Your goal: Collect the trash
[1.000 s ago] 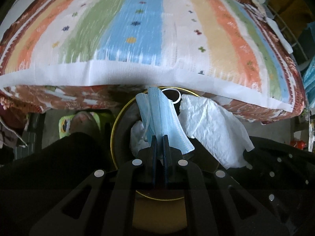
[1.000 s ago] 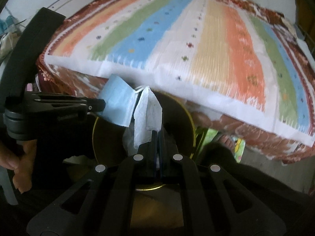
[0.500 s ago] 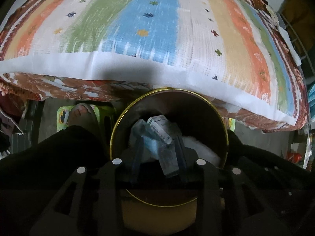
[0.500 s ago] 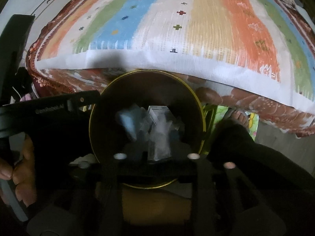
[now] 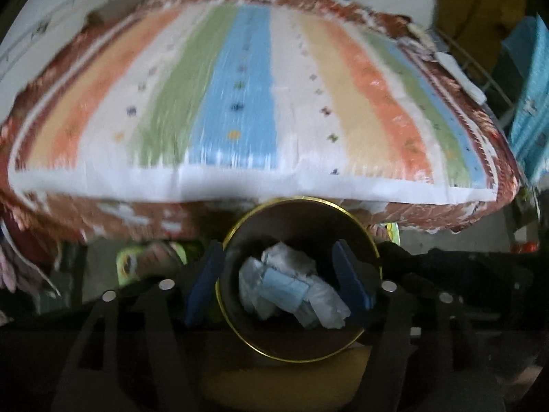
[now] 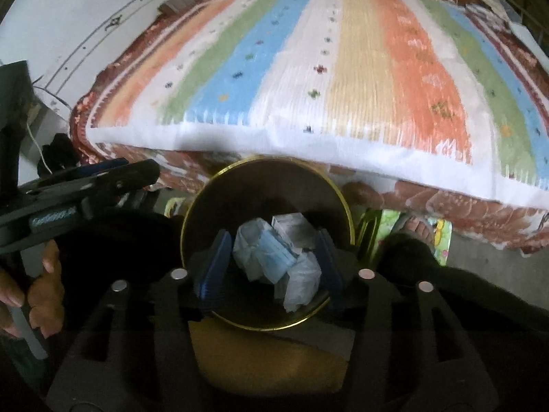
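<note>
A round dark bin with a gold rim stands on the floor below the bed's edge. Inside lie a blue face mask, white crumpled tissue and a small white carton. My left gripper is open and empty above the bin, its blue pads spread on either side. My right gripper is open and empty above the bin too. The left gripper also shows in the right wrist view, at the left.
A bed with a striped multicolour blanket fills the upper half of both views. The person's feet in sandals stand on a green mat beside the bin. A blue cloth hangs at the far right.
Both grippers opened and dropped the blue mask and the white tissue into the bin. Both have since lifted back a little above it.
</note>
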`<action>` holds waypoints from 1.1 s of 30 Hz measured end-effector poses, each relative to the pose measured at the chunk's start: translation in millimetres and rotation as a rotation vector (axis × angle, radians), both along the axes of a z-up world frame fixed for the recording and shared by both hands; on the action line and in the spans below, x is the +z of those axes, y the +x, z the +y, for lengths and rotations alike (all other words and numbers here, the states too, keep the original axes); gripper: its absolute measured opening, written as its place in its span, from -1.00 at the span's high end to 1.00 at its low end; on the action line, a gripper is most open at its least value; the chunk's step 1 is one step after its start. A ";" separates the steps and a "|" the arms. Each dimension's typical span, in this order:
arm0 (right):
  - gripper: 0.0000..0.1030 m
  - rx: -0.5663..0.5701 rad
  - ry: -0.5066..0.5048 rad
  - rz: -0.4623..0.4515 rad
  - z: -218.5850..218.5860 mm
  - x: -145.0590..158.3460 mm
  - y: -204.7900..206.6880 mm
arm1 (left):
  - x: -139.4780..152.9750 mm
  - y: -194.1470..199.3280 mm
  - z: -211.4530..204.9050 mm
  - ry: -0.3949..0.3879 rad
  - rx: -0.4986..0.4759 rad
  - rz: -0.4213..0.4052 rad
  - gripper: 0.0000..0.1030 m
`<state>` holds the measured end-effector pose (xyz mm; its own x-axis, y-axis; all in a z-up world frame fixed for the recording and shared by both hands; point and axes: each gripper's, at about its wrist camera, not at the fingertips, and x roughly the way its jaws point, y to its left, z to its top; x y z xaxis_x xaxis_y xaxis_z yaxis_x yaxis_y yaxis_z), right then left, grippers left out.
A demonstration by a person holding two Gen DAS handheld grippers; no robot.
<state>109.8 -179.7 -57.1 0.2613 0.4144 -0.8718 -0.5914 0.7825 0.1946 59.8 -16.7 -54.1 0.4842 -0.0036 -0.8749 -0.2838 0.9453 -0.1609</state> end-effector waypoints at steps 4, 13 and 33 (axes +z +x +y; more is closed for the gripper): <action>-0.36 0.015 0.004 -0.063 -6.3 13.6 -9.6 | 8.7 -14.0 -2.0 -0.008 -0.026 -0.038 -0.51; -0.83 0.044 0.057 -0.183 -28.0 37.3 -47.6 | 22.7 -49.6 -7.7 0.017 -0.039 -0.133 -0.89; -0.83 0.066 0.113 -0.213 -36.6 41.1 -67.5 | 15.5 -60.6 -16.6 0.021 -0.057 -0.124 -0.89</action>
<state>42.3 -216.3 -16.0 0.4035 0.5280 -0.7473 -0.6776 0.7212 0.1437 -0.7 -33.4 -38.7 0.5885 -0.0165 -0.8083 -0.2088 0.9628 -0.1717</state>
